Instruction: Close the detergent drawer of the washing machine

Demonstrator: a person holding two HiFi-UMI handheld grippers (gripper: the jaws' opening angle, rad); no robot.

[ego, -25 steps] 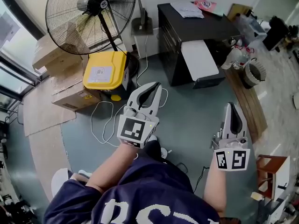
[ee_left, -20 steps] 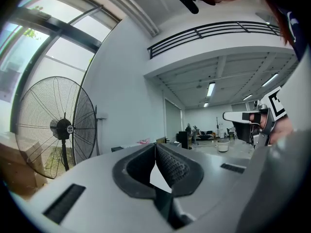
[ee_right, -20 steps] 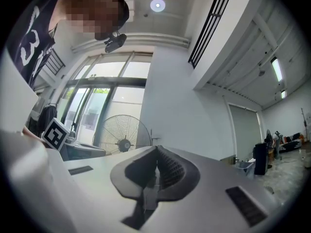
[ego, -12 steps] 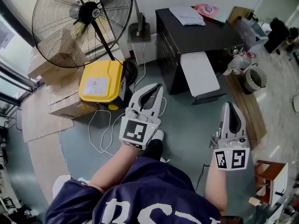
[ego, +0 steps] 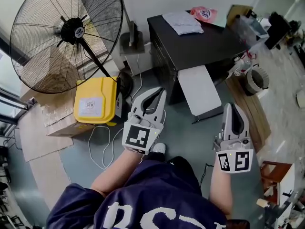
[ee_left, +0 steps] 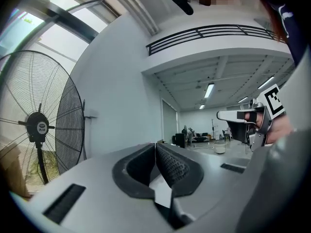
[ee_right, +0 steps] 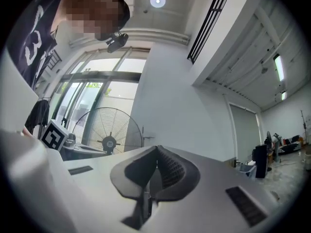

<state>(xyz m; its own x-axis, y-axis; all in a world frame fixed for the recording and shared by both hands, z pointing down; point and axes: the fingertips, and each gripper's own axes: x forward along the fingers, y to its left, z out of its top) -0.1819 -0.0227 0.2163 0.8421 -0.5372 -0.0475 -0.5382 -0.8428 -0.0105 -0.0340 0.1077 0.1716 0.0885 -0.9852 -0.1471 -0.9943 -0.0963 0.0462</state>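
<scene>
A person is holding two grippers out ahead of the torso in a cluttered workroom, facing a black cabinet (ego: 190,46). Neither a washing machine nor its detergent drawer is showing in any view, so where the drawer is cannot be told. Judging by that, the task is not yet under way: the machine is still to be reached and the drawer still to be pushed shut.

The left gripper (ego: 160,90) is pointing roughly level toward the cabinet's near left corner, its jaws pressed together with nothing between them. The right gripper (ego: 229,107) is hanging nearer the person, below the cabinet's right end, tilted slightly upward, its jaws likewise closed and empty. A yellow box (ego: 95,101) and a standing fan (ego: 66,32) are sitting to the left of the cabinet.
</scene>
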